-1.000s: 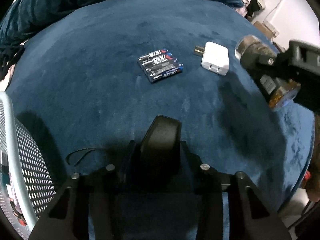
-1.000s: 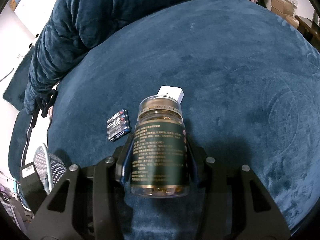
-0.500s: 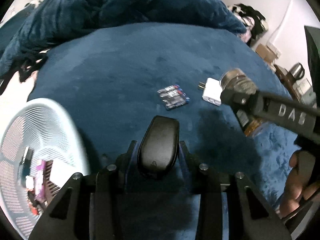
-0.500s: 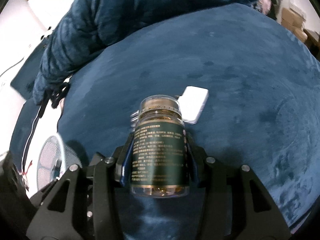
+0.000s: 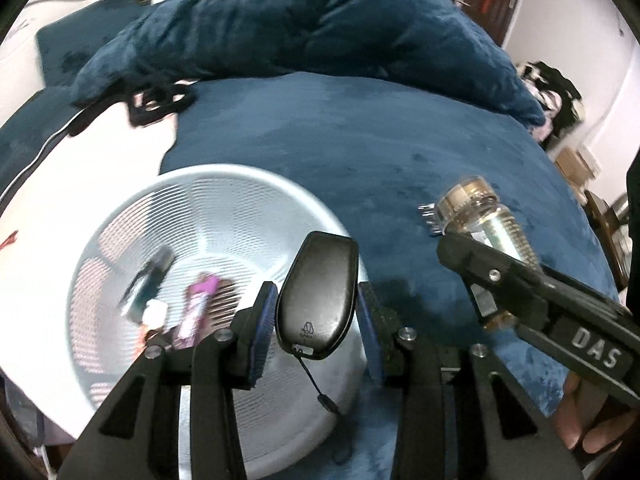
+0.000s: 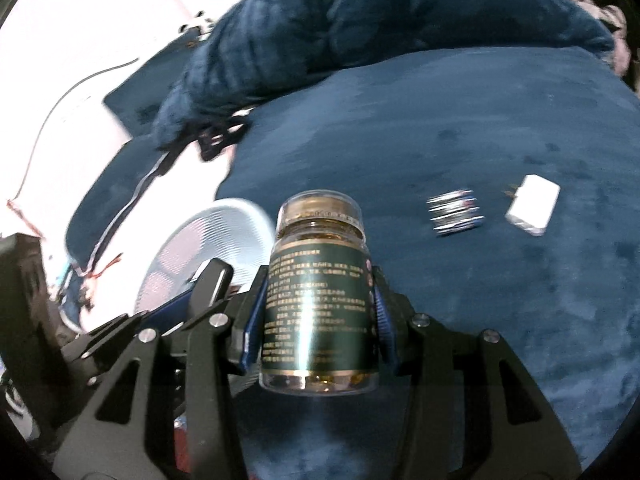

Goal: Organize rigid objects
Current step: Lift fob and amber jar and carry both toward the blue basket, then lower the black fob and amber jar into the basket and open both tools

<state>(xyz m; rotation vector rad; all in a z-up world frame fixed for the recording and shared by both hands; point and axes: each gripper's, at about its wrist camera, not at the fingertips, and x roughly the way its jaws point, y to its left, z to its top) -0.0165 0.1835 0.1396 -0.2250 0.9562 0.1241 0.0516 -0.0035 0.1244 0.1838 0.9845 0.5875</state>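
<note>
**Both claws loaded, basket below the left one**

On your far left, the pale blue perforated plastic basket [image 5: 224, 208] is sitting at the edge of the dark blue plush bed cover [image 5: 400, 140], already holding a few blurred items, one of them a pink packet [image 5: 198, 308].

Your left claw [image 5: 316, 312] is clamping the black, rounded, glossy key-fob-shaped case [image 5: 318, 292] between its blue pads, and the case's thin cord is dangling over the basket's near wall. The case seems to be hanging above the rim rather than the basket's middle, so letting go here could bounce it off the wall onto the bed. The cord could also be snagging on a pad as you release.

Further right, your right claw [image 6: 318, 312] is gripping the green-labelled clear jar with the gold lid [image 6: 318, 300] around its body, held in the air over the bed beside the basket. The two claws are travelling close together; crowding the basket at once risks a knock, and the smooth jar could be slipping if bumped.

Still lying on the bed to the right are the shrink-wrapped pack of batteries [image 6: 456, 212] and the white rectangular plug-in charger [image 6: 532, 204].
</note>
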